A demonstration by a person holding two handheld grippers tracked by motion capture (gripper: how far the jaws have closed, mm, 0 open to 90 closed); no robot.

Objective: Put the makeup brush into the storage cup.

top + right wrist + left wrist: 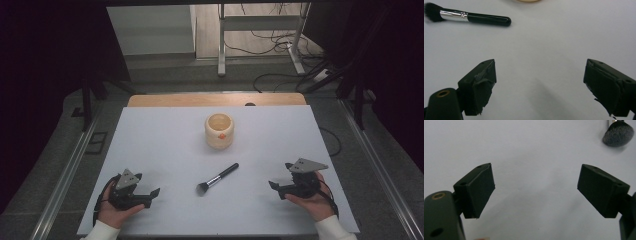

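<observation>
Resting at seven o'clock on the table (pixel 165 145), my left gripper (pixel 147 196) gapes wide, gripping nothing. At center lies the makeup brush (pixel 217 178), bristles toward seven, below the wooden cup (pixel 219 130). At four o'clock, my right gripper (pixel 278 183) spreads wide, also empty.

Counter (pixel 165 150): plain white top, tan wood strip at upper edge. Brush (pixel 217 178): glossy black handle, silver ferrule, dark grey-black bristles. Cup (pixel 219 130), frame centre: cream-beige, small orange mark on front. Both grippers, left (pixel 150 196) and right (pixel 278 186): matte black, grey three-cornered plates. Sleeves at bottom edge: white.
</observation>
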